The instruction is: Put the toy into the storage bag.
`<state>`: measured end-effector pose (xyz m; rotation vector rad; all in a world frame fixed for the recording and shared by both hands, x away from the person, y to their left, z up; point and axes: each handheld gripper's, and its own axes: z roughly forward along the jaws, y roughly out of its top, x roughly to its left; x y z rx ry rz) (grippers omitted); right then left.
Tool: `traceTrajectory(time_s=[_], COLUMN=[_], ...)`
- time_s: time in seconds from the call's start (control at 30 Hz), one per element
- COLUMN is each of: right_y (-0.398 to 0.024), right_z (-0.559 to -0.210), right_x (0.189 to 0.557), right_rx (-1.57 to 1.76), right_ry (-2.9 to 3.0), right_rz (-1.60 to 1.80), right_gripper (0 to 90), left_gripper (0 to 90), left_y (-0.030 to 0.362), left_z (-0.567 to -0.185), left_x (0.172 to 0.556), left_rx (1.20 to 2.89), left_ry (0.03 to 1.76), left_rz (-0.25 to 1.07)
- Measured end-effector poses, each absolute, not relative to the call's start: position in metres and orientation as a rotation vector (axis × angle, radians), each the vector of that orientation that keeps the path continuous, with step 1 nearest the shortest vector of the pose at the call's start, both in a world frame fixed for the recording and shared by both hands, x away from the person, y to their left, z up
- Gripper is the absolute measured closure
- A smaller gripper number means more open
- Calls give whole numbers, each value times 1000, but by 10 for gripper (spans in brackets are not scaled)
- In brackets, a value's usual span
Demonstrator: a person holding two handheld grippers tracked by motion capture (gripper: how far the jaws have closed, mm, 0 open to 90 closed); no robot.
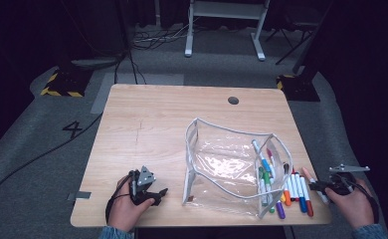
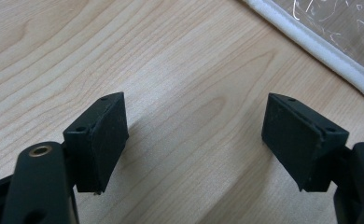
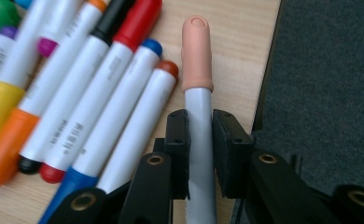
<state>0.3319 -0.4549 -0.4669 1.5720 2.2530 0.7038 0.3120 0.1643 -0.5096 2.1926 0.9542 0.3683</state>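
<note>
right gripper view | right tool [image 3: 200, 140] clenched on peach-capped marker [image 3: 198, 88] | left tool [image 2: 194, 140] released over table [image 2: 180, 70]

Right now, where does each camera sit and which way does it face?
High view: above the person's side, looking forward and down on the table; both hands, left gripper, right gripper.
Left gripper view: between open jaws, onto wood and the clear pouch.
Right gripper view: along jaws shut on the peach-capped marker.
Shared: pouch, row of markers.
</note>
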Motion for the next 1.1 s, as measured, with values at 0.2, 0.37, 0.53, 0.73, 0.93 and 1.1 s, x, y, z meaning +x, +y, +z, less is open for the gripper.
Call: traceTrajectory(time_s=[0.2, 0.37, 0.53, 0.73, 0.93, 1.1], right_y=[-452, -444, -433, -414, -394, -376], right_z=[-435, -408, -381, -345, -316, -292], right_x=[329, 329, 330, 331, 330, 327], right_rx=[1507, 1437, 1355, 1221, 1111, 1016], right_ry=[2252, 2265, 2289, 2334, 2377, 2417], right_rz=[797, 818, 844, 878, 927, 963], right_gripper=[770, 769, 770, 770, 770, 770], left_gripper=[219, 219, 219, 219, 221, 220], left_y=[163, 163, 163, 163, 163, 163], left_z=[-510, -510, -510, -510, -510, -510], left_x=[313, 312, 312, 312, 311, 312], left_rx=[2195, 2195, 2191, 2192, 2192, 2192], left_ry=[956, 958, 960, 962, 966, 966], left_rz=[372, 375, 374, 376, 379, 377])
